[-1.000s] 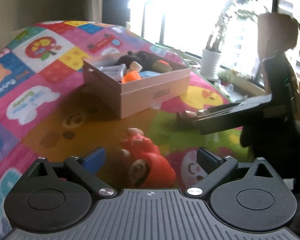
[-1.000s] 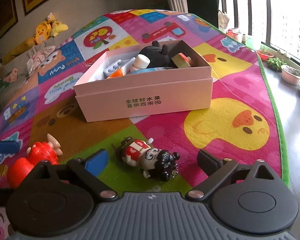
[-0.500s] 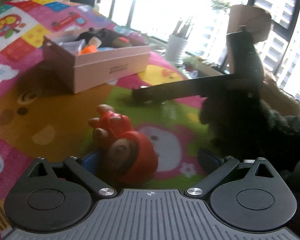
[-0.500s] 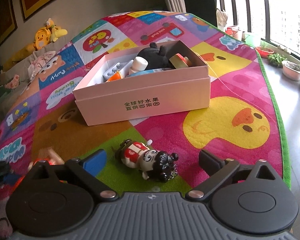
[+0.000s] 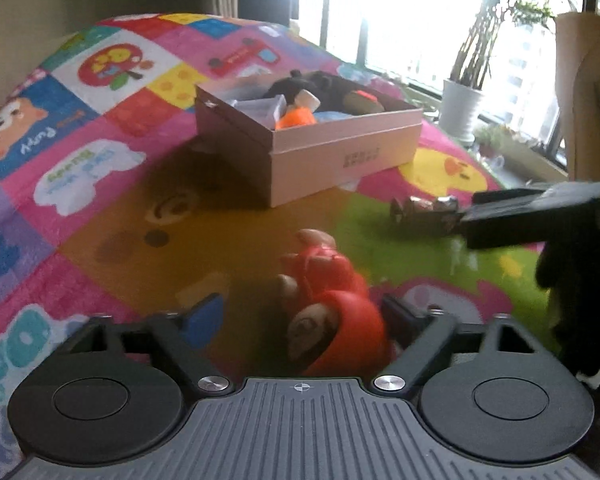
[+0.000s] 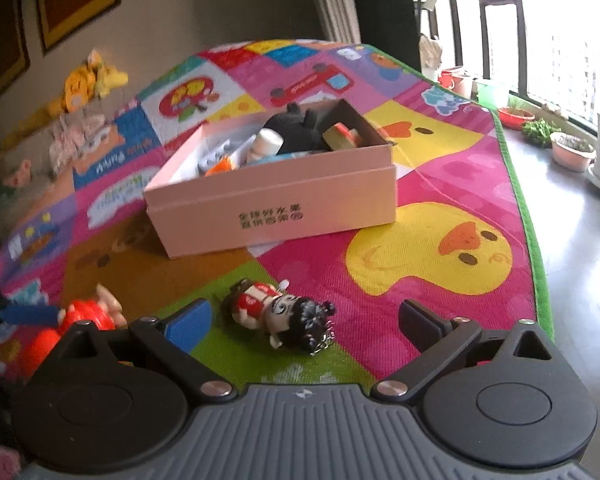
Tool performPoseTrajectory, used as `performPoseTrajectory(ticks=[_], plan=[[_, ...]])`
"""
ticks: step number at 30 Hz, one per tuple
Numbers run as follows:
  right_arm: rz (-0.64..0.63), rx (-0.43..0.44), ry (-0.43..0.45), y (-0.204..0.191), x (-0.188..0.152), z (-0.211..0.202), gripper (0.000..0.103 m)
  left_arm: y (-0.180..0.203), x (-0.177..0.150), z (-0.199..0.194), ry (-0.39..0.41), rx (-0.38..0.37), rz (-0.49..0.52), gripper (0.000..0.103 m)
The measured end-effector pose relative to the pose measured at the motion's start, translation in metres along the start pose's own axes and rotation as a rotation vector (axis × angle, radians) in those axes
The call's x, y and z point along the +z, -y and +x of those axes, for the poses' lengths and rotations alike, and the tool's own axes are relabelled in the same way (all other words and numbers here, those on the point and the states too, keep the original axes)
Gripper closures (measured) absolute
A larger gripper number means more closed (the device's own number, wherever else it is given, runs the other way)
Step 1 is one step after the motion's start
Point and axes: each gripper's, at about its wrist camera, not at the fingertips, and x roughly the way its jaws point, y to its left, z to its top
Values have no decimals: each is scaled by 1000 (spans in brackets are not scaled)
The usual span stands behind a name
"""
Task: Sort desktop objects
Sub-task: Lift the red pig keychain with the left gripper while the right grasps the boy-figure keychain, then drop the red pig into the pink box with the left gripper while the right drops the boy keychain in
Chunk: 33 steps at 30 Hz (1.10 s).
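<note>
A red toy figure (image 5: 332,304) lies on the play mat between the open fingers of my left gripper (image 5: 300,316), nearer the right finger; it also shows in the right wrist view (image 6: 80,316). A small doll with black hair (image 6: 284,312) lies between the open fingers of my right gripper (image 6: 308,324); it also shows in the left wrist view (image 5: 424,208). The pink box (image 6: 276,204) with several toys inside stands behind both; it also shows in the left wrist view (image 5: 340,152).
The colourful play mat (image 6: 440,256) ends at a green edge on the right, with grey floor and plant pots (image 6: 572,152) beyond. Plush toys (image 6: 84,84) lie along the far wall. The right gripper's black fingers (image 5: 532,208) reach in from the right.
My left gripper has swung back to the left around the red figure, which stays between its fingers. My right gripper has barely moved over the doll.
</note>
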Motion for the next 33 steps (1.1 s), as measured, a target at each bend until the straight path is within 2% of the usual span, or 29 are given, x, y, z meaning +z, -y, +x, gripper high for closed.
performPoseTrajectory(ticks=[2, 4, 6, 8, 12, 14, 15, 17, 20, 22, 25, 26, 29, 31, 33], plan=[[-31, -14, -29, -5, 0, 5, 5, 3, -1, 5, -8, 11, -4, 20], [-61, -21, -49, -10, 2, 10, 11, 7, -3, 7, -8, 16, -5, 27], [-90, -24, -56, -14, 2, 11, 16, 11, -4, 6, 3, 21, 6, 42], [-114, -23, -59, -18, 3, 12, 22, 11, -5, 4, 4, 14, -1, 48], [-142, -31, -52, -22, 6, 15, 25, 9, -7, 1, 0, 16, -11, 48], [-150, -37, -49, -22, 8, 16, 35, 8, -8, 0, -1, 16, -14, 48], [-154, -39, -51, -22, 10, 17, 36, 8, -8, -1, -3, 17, -14, 48], [-161, -41, -47, -23, 10, 17, 36, 9, -8, -1, -3, 19, -7, 46], [-165, -36, -43, -23, 9, 17, 36, 12, -8, 1, -5, 9, -5, 39], [-166, -34, -40, -23, 9, 16, 36, 13, -8, 2, -4, 12, -2, 39], [-163, -29, -42, -21, 8, 16, 36, 13, -7, 4, 3, 24, 5, 44], [-163, -28, -43, -21, 8, 16, 36, 14, -6, 4, 3, 33, 9, 49], [-185, -4, -60, -21, 8, 11, 36, 15, -4, -2, 10, 24, 25, 50], [-195, 40, -73, -16, 13, 0, 37, 14, 5, -13, 34, 10, 32, 51], [-185, 58, -35, -7, 31, -20, 37, 9, 28, -27, 97, 8, 34, 51]])
